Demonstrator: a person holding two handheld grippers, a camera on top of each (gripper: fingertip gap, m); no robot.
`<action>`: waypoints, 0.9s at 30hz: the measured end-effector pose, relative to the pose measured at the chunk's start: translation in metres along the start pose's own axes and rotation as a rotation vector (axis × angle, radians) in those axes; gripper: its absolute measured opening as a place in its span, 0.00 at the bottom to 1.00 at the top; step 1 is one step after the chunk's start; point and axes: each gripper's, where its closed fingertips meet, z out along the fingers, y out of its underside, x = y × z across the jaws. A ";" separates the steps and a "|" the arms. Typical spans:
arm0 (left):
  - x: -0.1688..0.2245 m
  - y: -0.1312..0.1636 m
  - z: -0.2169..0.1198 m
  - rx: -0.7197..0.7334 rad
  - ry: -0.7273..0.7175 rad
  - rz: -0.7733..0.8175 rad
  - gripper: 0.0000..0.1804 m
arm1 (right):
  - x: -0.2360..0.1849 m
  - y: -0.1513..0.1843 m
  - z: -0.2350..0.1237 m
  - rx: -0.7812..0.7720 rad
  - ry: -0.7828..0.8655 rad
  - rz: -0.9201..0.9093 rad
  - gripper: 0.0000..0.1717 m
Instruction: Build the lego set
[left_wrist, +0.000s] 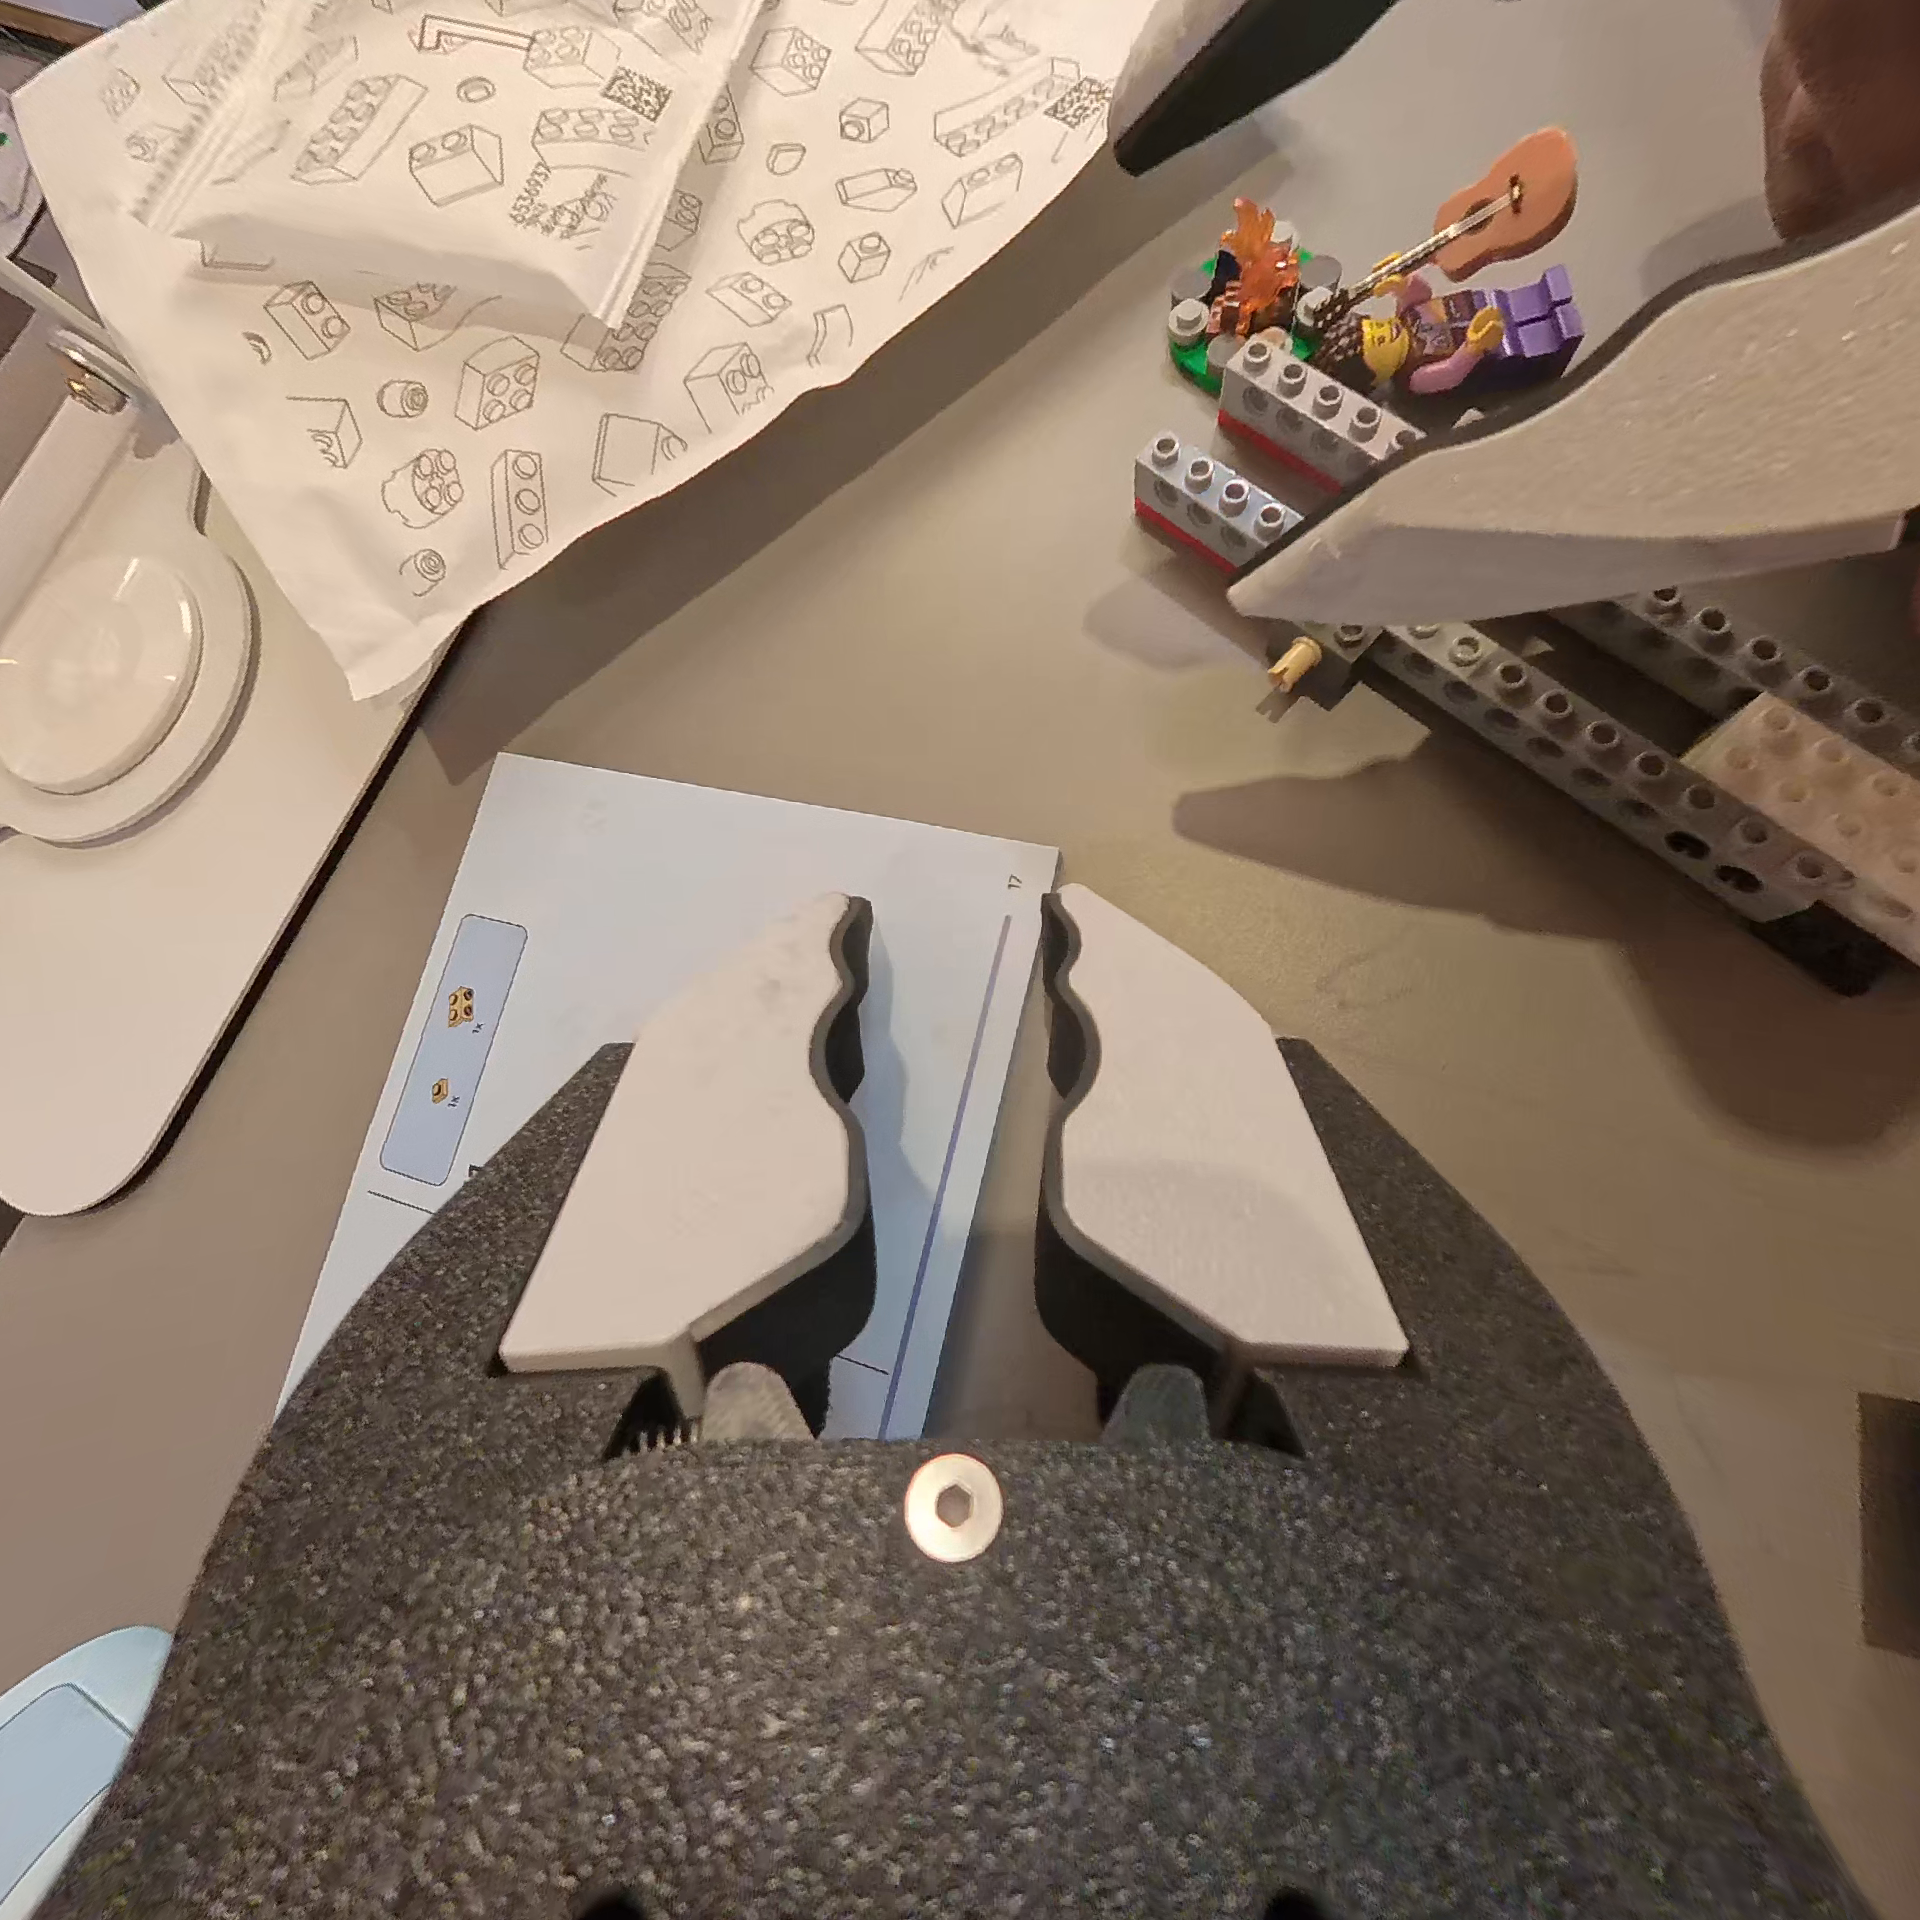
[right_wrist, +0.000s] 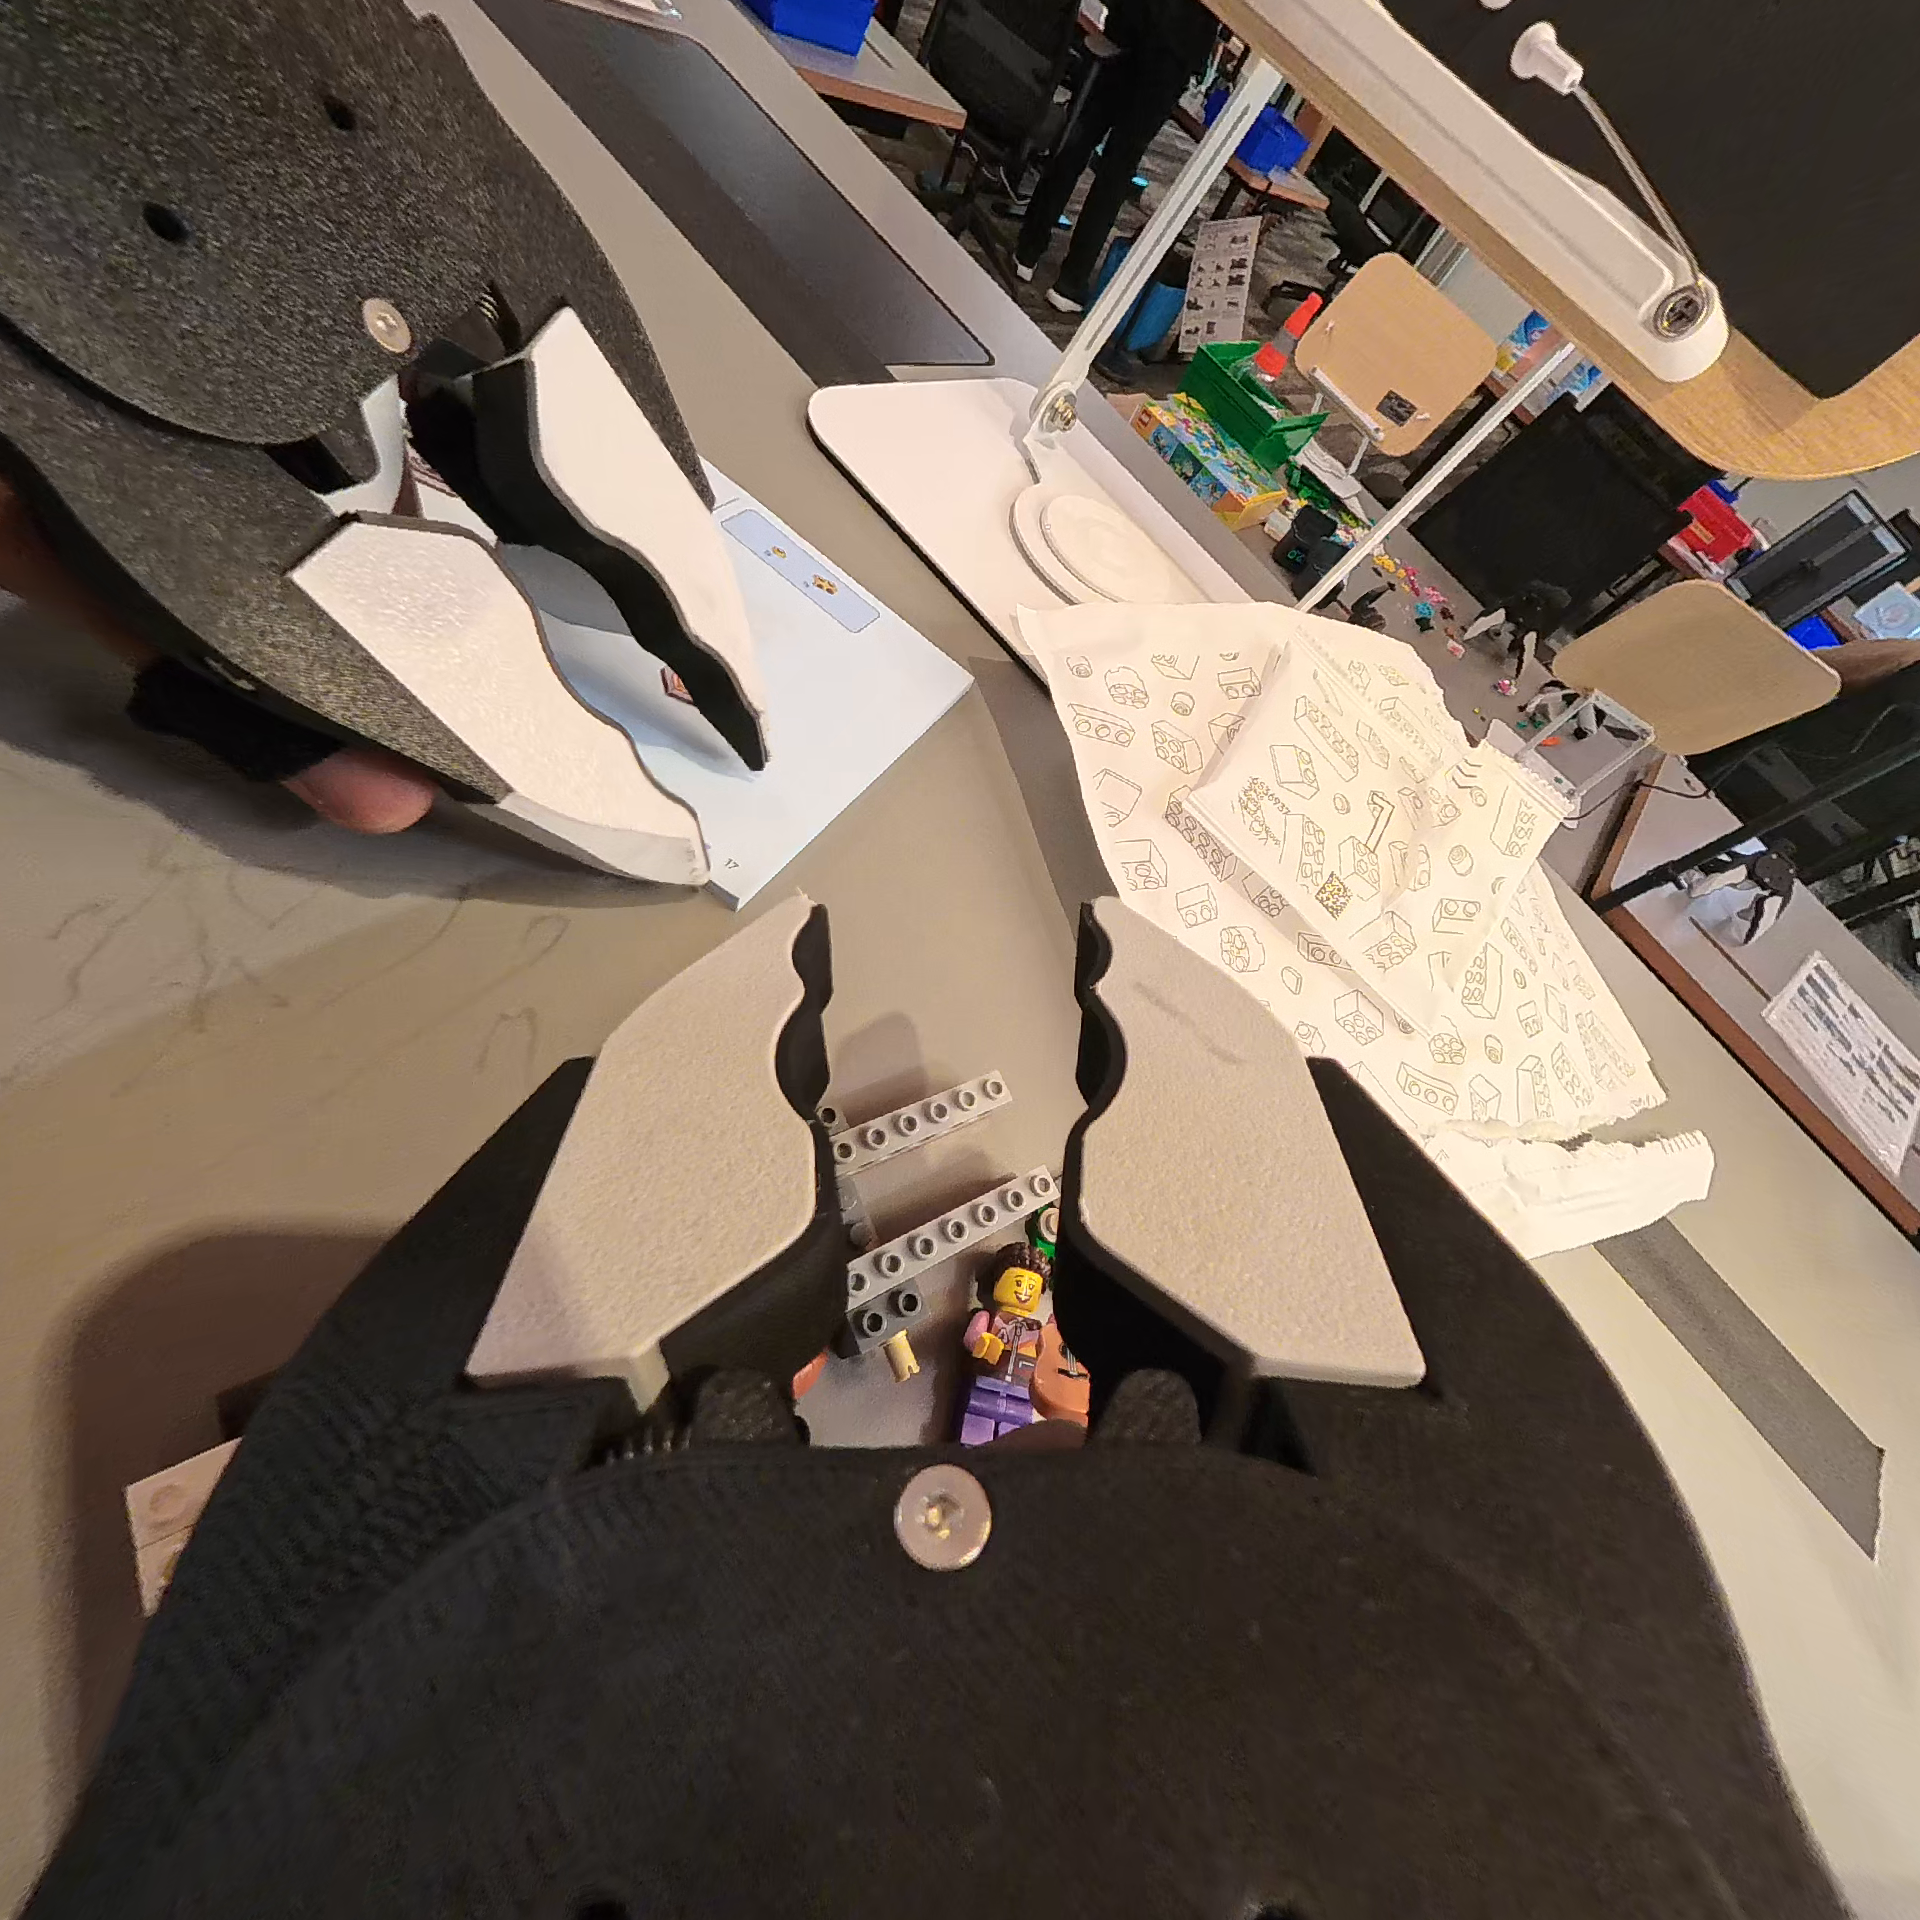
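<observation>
Below, in the left wrist view, the left claw (left_wrist: 956, 914) stands apart and bare over a pale booklet (left_wrist: 665, 894) on the grey tabletop (left_wrist: 831, 644). Right wrist view: the right claw (right_wrist: 951, 935), apart and bare, hovers above grey bricks (right_wrist: 925, 1122) and a minifigure (right_wrist: 1003, 1340); a cluttered workroom lies behind.

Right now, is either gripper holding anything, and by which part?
Nothing is held. The left gripper is open over the booklet's corner; the right gripper is open above the grey bricks and minifigure.

Left gripper (left_wrist: 956, 914) (low), right gripper (right_wrist: 951, 925): fingers apart, bare.
</observation>
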 end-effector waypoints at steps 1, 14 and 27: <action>0.000 0.000 0.000 -0.001 -0.001 -0.002 0.18 | 0.000 0.000 0.000 -0.002 0.001 -0.002 0.26; 0.000 0.001 0.001 -0.008 -0.016 0.007 0.18 | 0.000 0.000 -0.001 -0.005 0.005 -0.008 0.26; -0.004 -0.005 -0.007 0.042 0.001 -0.061 0.18 | -0.003 -0.001 0.001 -0.027 -0.001 -0.020 0.24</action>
